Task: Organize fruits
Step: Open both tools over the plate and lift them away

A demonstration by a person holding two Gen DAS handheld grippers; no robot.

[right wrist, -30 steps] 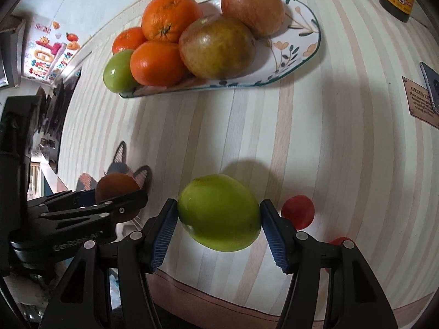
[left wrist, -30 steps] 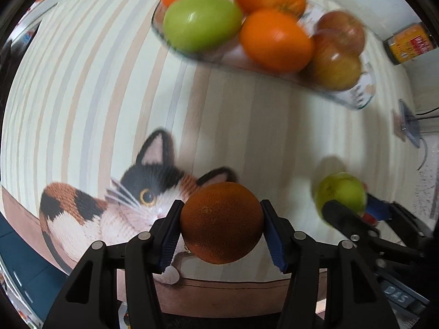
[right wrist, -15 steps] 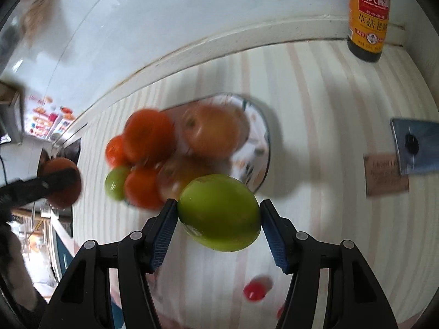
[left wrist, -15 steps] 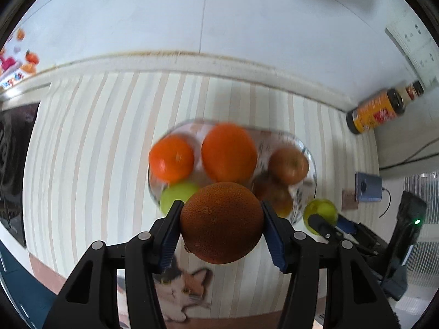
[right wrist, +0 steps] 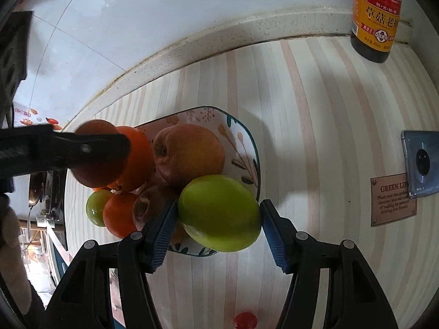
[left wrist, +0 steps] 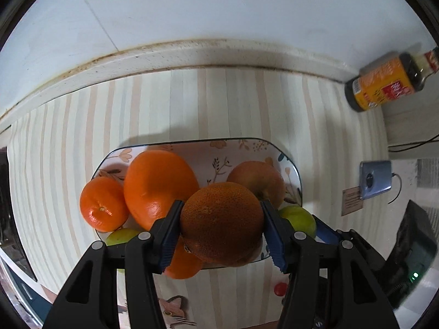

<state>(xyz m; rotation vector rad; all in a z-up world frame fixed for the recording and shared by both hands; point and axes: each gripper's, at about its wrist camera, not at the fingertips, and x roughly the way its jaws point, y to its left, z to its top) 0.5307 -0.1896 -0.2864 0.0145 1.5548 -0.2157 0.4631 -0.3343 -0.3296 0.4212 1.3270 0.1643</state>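
Note:
My left gripper (left wrist: 221, 224) is shut on a dark orange (left wrist: 222, 219) and holds it above the floral plate (left wrist: 208, 150). The plate holds oranges (left wrist: 159, 183), a red apple (left wrist: 258, 178) and a small green fruit (left wrist: 120, 237). My right gripper (right wrist: 218, 213) is shut on a green apple (right wrist: 219, 213), held above the plate's near right rim (right wrist: 255, 161). In the right wrist view the left gripper (right wrist: 82, 148) with its orange (right wrist: 93, 175) hangs over the plate's left side. In the left wrist view the green apple (left wrist: 299, 218) shows at right.
A soy sauce bottle (right wrist: 376, 16) stands at the back right by the wall. A phone (right wrist: 419, 161) and a small brown sign (right wrist: 392, 203) lie at right. A small red fruit (right wrist: 245, 320) lies on the striped mat near the front. A cat picture (left wrist: 175, 312) shows on the mat.
Both grippers have moved in over the plate with their fruit still held. The plate now looks larger and closer below both of them.

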